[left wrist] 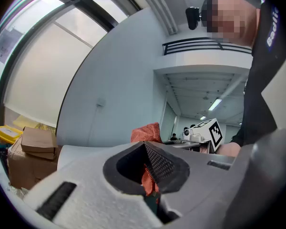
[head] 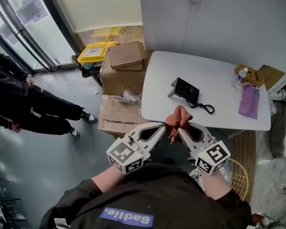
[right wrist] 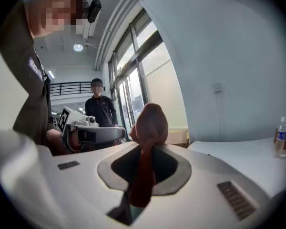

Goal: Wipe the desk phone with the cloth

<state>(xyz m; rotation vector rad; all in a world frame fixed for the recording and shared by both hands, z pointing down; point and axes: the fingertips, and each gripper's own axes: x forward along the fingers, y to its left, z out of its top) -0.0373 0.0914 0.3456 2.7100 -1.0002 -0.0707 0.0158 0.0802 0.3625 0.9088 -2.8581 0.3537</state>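
**Red cloth being held between both grippers, apart from the phone**

A bunched red cloth (head: 178,118) is being gripped from both sides at the near edge of the white table (head: 219,70). The left gripper (head: 168,126) is being kept closed on one end of it; in the left gripper view a strip of the fabric is being pinched between the jaws. The right gripper (head: 182,128) is likewise being kept clamped on the other end, the cloth being squeezed into a rounded lump above its jaws in the right gripper view. The black desk phone (head: 185,89) is being left flat on the table, just beyond the cloth and not touched by it, its cord (head: 205,108) trailing to the right. A purple cloth (head: 249,100) and a bottle (head: 241,73) are being kept at the table's right end. Cardboard boxes (head: 119,75) are being stored on the floor to the left.
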